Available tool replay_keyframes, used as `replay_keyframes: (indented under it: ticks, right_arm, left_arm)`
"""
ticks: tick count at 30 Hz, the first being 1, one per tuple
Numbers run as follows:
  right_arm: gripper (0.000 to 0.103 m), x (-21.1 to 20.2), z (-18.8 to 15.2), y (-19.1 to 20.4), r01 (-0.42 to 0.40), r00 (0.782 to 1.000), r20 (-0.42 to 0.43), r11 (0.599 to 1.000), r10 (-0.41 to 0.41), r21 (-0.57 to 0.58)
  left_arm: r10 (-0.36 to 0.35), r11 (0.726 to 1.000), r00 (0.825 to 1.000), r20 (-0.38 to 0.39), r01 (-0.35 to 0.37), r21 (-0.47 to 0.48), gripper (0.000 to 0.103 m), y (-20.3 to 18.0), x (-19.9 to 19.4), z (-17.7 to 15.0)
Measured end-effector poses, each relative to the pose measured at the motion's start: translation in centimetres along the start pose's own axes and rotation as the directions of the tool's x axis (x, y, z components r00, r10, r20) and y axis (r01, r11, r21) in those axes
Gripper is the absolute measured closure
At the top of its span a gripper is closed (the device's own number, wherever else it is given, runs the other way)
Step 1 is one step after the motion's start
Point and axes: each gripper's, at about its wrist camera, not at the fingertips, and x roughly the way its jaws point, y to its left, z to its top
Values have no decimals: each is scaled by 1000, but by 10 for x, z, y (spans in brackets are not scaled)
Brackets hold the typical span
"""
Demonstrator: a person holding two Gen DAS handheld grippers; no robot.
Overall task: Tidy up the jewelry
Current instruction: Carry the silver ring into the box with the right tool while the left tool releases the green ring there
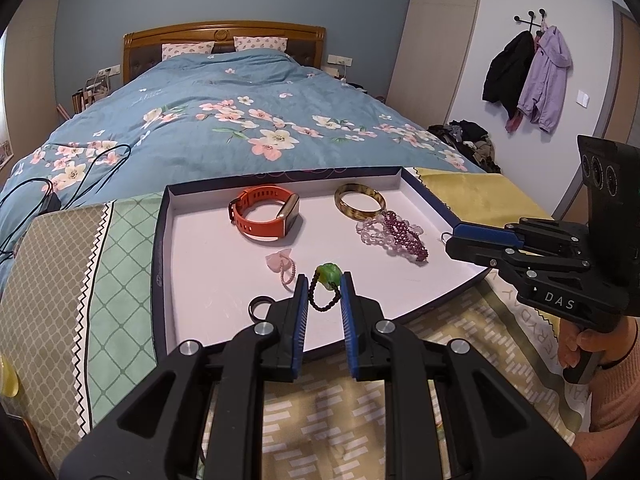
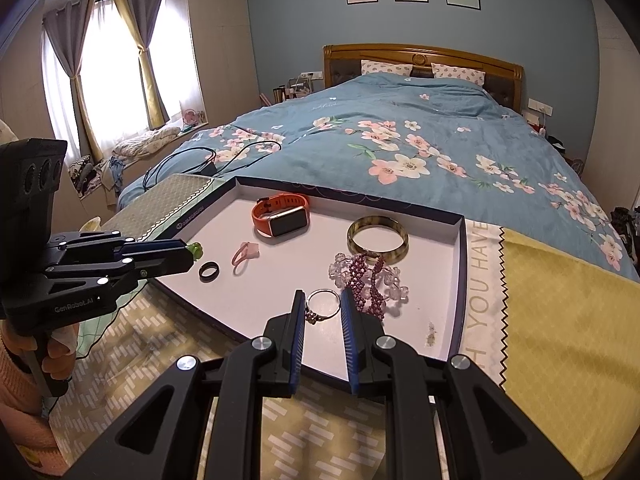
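Observation:
A white tray (image 1: pixel 208 240) with dark rim holds jewelry. My left gripper (image 1: pixel 324 286) is open, its blue pads either side of a green bead charm on a dark bead loop (image 1: pixel 329 276). My right gripper (image 2: pixel 323 304) is open around a thin silver ring (image 2: pixel 322 305) lying on the tray (image 2: pixel 448 320). In the tray also lie an orange smartwatch (image 1: pixel 266 214), a tortoiseshell bangle (image 1: pixel 360 201), clear and purple bead bracelets (image 1: pixel 394 234), a pink charm ring (image 1: pixel 280 264) and a black ring (image 1: pixel 261 305). The left gripper also shows in the right wrist view (image 2: pixel 188 252).
The tray rests on patterned cloths (image 1: pixel 100 264) at the foot of a bed with a blue floral duvet (image 1: pixel 224 120). A yellow cloth (image 2: pixel 560 320) lies right of the tray. Black cables (image 1: pixel 80 172) trail on the duvet. Coats hang on the wall (image 1: pixel 528 80).

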Motion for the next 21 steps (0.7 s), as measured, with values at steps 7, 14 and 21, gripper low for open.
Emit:
replay_keyframes:
  ticks: [7, 14, 21]
  right_arm:
    - [87, 1, 0, 2, 8, 1000, -1, 1000, -8, -15]
    - [87, 1, 3, 5, 17, 1000, 0, 1000, -17, -26]
    - [87, 3, 4, 8, 27, 1000, -2, 999, -27, -39]
  left_arm:
    - [2, 1000, 1000, -7, -2, -2, 87, 2, 4, -1]
    - [5, 1000, 1000, -9, -5, -3, 87, 3, 7, 0]
    - [12, 1000, 1000, -13, -12, -4, 87, 4, 11, 0]
